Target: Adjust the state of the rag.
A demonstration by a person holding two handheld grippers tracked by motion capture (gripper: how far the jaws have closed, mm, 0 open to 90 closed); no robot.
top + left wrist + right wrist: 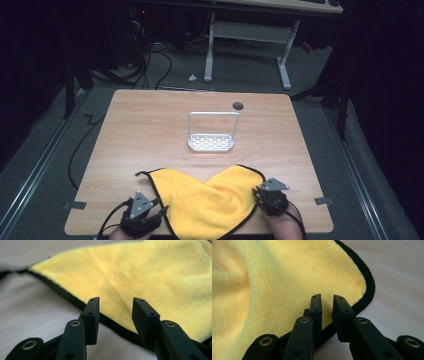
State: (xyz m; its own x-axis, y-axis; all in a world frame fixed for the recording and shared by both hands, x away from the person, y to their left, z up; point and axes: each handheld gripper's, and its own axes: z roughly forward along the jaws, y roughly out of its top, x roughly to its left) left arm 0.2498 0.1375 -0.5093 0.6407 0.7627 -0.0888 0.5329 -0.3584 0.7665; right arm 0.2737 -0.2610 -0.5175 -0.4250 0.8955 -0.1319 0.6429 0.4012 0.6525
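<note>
The yellow cloth (207, 200) lies folded on the tabletop (150, 130) between both grippers; the left gripper (115, 312) has its jaws spread over the black hem, the right gripper (327, 311) nearly pressed together, pinching nothing; best slide each lower jaw under the hem before closing.

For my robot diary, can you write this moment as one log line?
cloth: folded, table | left gripper: open at edge | right gripper: narrow gap, at edge | rack: untouched

we see bare table (145, 125) toward the far edge and both side edges; only the white rack (211, 132) stands mid-table.
</note>
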